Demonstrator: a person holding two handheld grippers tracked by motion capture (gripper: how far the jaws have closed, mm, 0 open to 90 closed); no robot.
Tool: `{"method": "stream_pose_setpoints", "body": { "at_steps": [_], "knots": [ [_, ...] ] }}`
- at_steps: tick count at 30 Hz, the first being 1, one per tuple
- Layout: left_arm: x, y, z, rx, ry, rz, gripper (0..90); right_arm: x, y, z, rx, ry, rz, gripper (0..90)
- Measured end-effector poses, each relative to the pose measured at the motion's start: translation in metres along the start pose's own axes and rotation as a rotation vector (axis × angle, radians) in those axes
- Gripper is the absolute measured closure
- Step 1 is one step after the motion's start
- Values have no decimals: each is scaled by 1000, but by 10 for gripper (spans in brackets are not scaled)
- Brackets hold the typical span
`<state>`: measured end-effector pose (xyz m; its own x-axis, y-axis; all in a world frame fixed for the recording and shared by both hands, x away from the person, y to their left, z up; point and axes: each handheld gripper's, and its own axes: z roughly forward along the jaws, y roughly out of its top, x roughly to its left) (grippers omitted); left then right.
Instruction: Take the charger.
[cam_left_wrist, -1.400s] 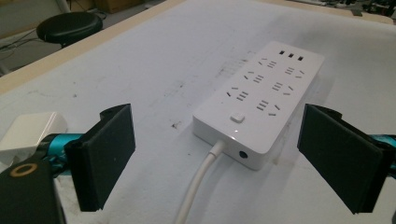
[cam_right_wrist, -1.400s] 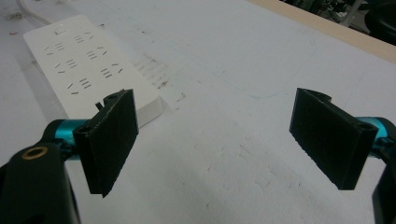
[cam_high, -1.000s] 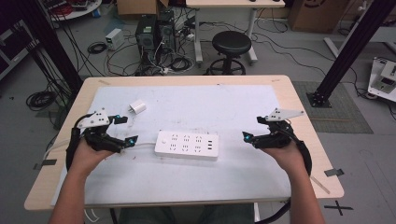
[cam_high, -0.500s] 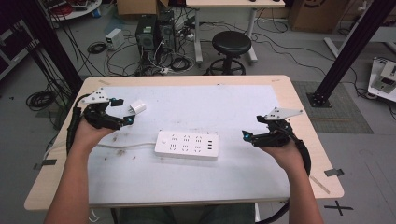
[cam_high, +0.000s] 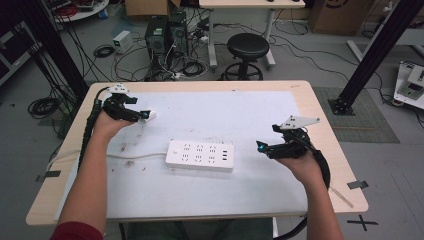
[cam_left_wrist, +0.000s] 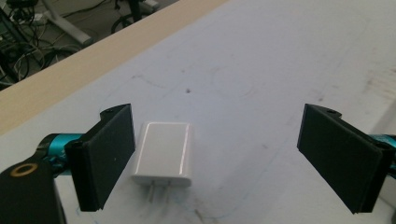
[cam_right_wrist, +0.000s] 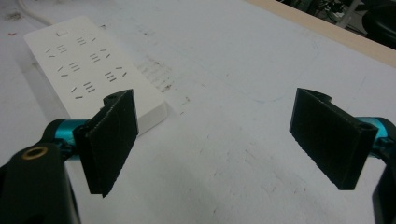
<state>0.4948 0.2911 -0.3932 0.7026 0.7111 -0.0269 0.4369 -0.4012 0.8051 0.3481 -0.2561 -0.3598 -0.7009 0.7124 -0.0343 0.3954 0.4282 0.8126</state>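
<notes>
The left gripper (cam_left_wrist: 215, 158), moving up-table since a second ago, is now straddling the small white plastic plug adapter (cam_left_wrist: 164, 153) with jaws gaping and empty (off-centre, so closing risks skidding it), while the right gripper (cam_right_wrist: 215, 140) is hovering wide open, holding nothing, beside the white rectangular power strip (cam_right_wrist: 88, 65).

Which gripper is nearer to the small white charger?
Left. The left gripper has the charger lying between its open jaws, beside one jaw. The right gripper hovers far across the table, beyond the power strip.

The left gripper (cam_high: 142, 116), black with teal fittings, is held at ten o'clock on the table, its jaws spread wide, the bare forearm stretched far forward. The matching right gripper (cam_high: 261, 146) sits at three o'clock, jaws equally wide apart, pointing toward nine o'clock, wrist level.
</notes>
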Motion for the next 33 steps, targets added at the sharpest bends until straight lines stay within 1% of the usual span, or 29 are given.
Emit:
{"method": "stream_pose_setpoints", "body": {
  "at_steps": [3, 5, 7, 9, 12, 13, 14, 15, 16, 17, 21, 26, 29, 31, 33],
  "knots": [
    [6, -3, 10, 29, 8, -6, 114, 1, 0, 0, 1, -2, -2, 158],
    [10, -3, 16, 43, 1, -7, 114, 2, 0, 0, 6, -4, 2, 158],
    [13, -3, 22, 57, 11, 1, 114, 2, 0, 0, 10, -2, 6, 158],
    [17, -5, 26, 51, 11, -12, 114, 3, 0, 0, 9, -7, 7, 158],
    [19, -7, 28, 56, 13, -20, 115, 3, 0, 0, 8, -9, 8, 158],
    [24, -14, 35, 85, 20, -33, 115, 3, 0, 1, 12, -6, 9, 158],
    [24, -14, 35, 85, 20, -33, 115, 3, 0, 1, 12, -6, 9, 158],
    [25, -17, 38, 103, 27, -36, 115, 3, 0, 1, 15, -7, 6, 158],
    [26, -18, 40, 108, 25, -39, 115, 4, 0, 2, 14, -4, 9, 158],
    [27, -19, 40, 115, 22, -30, 116, 4, 0, 2, 15, -6, 8, 158],
    [28, -21, 43, 109, 20, -31, 121, 4, 0, 3, 17, -8, 7, 158],
    [29, -24, 47, 116, 22, -29, 139, 4, 0, 4, 19, -6, 10, 158],
    [28, -23, 49, 120, 22, -14, 171, 4, 0, 4, 21, -8, 14, 158],
    [27, -23, 50, 120, 28, -12, 180, 4, 0, 4, 21, -9, 14, 158],
    [27, -24, 52, 131, 31, -5, 210, 4, 0, 4, 19, -8, 9, 158]
  ]
}}
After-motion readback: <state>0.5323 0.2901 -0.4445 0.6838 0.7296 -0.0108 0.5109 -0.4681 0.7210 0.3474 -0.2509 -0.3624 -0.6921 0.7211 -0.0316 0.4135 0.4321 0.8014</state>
